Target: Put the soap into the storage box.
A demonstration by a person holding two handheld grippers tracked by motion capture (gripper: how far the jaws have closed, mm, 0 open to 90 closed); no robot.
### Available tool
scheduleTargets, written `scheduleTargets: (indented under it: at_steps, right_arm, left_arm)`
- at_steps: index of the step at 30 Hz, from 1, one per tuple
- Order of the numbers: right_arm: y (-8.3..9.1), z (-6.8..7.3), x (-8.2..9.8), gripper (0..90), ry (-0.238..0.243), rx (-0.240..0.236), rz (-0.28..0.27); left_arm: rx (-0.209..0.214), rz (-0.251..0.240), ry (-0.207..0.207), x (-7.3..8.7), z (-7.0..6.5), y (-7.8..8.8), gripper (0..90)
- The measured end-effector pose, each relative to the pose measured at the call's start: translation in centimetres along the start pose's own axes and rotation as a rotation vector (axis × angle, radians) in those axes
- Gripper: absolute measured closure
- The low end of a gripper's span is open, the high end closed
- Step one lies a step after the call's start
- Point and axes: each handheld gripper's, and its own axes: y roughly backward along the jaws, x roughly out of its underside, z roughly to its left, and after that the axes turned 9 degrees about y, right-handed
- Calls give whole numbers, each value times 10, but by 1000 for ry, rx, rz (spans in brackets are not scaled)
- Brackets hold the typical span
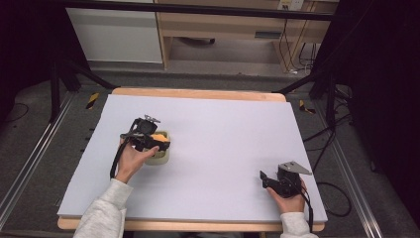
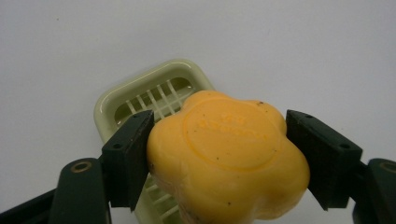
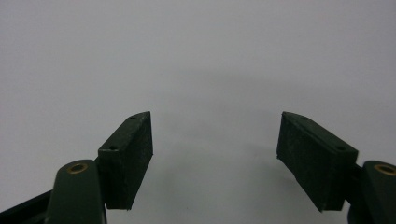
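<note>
A yellow-orange flower-shaped soap bar (image 2: pixel 229 158) with a round stamped mark sits between the jaws of my left gripper (image 2: pixel 219 158), which press on its two sides. It hangs just above a pale green slatted soap dish (image 2: pixel 140 100). From above, the left gripper (image 1: pixel 154 140) holds the soap (image 1: pixel 159 137) over the dish (image 1: pixel 161 157) at the table's left middle. My right gripper (image 1: pixel 264 178) rests near the front right of the table. Its jaws stand wide apart with nothing between them in the right gripper view (image 3: pixel 215 156).
A pale lilac sheet (image 1: pixel 223 144) covers the wooden table (image 1: pixel 198 93). Cables trail off the right edge (image 1: pixel 341 198). Black frame legs and a wooden cabinet (image 1: pixel 223 29) stand beyond the far edge.
</note>
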Motion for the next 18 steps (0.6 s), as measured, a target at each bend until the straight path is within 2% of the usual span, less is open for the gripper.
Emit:
scheduleTargets:
  at_steps: [5,18]
  right_arm:
    - [0,0,0,272,0,2,1]
    - [0,0,0,272,0,1,4]
  left_arm:
    - [-2,-10,6,2,5,-3,261]
    - [-8,1,20,9,11,-13,261]
